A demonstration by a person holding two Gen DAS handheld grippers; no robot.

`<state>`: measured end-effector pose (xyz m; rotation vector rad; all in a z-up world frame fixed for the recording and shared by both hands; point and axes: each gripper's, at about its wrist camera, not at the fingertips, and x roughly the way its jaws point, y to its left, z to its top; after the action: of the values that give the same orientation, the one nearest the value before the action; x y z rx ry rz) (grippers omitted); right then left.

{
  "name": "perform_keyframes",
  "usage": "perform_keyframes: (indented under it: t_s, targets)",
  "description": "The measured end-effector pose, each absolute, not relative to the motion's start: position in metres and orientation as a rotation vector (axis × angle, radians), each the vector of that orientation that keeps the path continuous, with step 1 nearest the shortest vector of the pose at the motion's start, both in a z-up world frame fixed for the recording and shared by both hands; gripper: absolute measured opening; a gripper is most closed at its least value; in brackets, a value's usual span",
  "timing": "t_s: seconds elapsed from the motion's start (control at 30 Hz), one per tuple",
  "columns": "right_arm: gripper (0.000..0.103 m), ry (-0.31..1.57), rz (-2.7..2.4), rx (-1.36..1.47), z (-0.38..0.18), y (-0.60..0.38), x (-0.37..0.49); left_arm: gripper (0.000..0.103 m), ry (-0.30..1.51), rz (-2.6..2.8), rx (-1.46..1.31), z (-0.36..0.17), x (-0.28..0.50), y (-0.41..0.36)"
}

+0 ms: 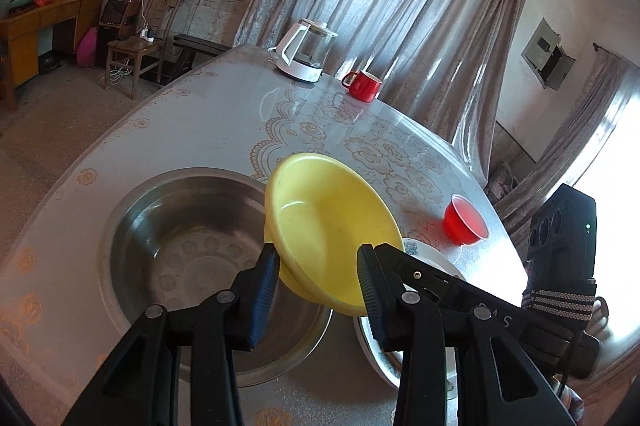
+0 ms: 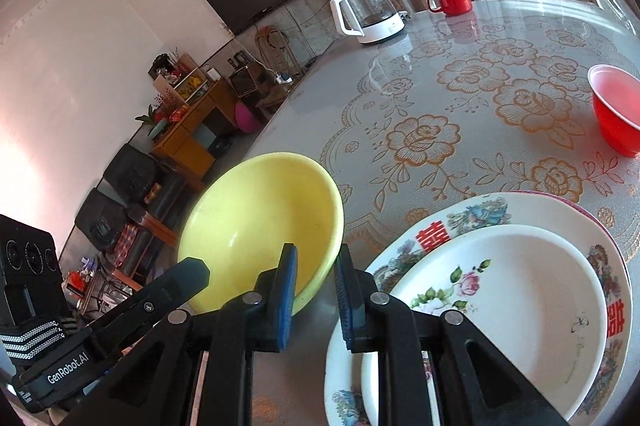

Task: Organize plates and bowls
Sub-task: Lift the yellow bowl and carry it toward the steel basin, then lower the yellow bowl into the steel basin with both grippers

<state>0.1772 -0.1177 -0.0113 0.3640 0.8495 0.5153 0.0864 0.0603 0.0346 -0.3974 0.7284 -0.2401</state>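
Left wrist view: left claw [image 1: 318, 280] has its two pads set either side of the yellow bowl [image 1: 328, 226], pinching its near wall at 6 o'clock. The bowl is tilted and overlaps the rim of a large steel basin [image 1: 180, 238] on the worktop [image 1: 224, 113]. This basin shows only here. At 3 o'clock of the bowl, a red plastic cup [image 1: 464, 220]; at 12 o'clock, far across the worktop, a glass kettle [image 1: 304, 51] and a red mug [image 1: 362, 85]. A plate edge [image 1: 428, 258] peeks out beneath the right finger.

Right wrist view: right claw [image 2: 316, 300] is nearly pressed together, gripping the yellow bowl's [image 2: 260, 222] rim at about 5 o'clock. Only this view shows the stack at 4 o'clock: a white floral plate [image 2: 516, 302] nested in a larger patterned plate [image 2: 480, 211]. Red cup [image 2: 618, 109] sits at 2 o'clock, well apart.
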Motion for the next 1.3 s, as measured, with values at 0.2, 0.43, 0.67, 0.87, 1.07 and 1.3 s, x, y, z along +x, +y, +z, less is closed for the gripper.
perform_keyframes:
  t_s: [0.2, 0.43, 0.67, 0.87, 1.07, 1.3]
  targets:
    - [0.018, 0.868, 0.545, 0.339, -0.016, -0.099, 0.173, 0.04, 0.731, -0.206, -0.414, 0.03, 0.079, 0.074]
    - [0.018, 0.885, 0.566, 0.314, -0.02, -0.084, 0.17, 0.041, 0.728, -0.171, -0.403, 0.025, 0.07, 0.083]
    - [0.018, 0.9, 0.575, 0.292, -0.024, -0.072, 0.17, 0.041, 0.727, -0.155, -0.414, 0.02, 0.066, 0.092]
    - [0.019, 0.915, 0.581, 0.275, -0.029, -0.064, 0.172, 0.041, 0.735, -0.142, -0.423, 0.016, 0.065, 0.096]
    - [0.018, 0.919, 0.587, 0.258, -0.032, -0.058, 0.172, 0.041, 0.742, -0.131, -0.429, 0.011, 0.066, 0.099]
    - [0.019, 0.919, 0.589, 0.216, -0.033, -0.048, 0.174, 0.041, 0.733, -0.097, -0.393, 0.008, 0.066, 0.098]
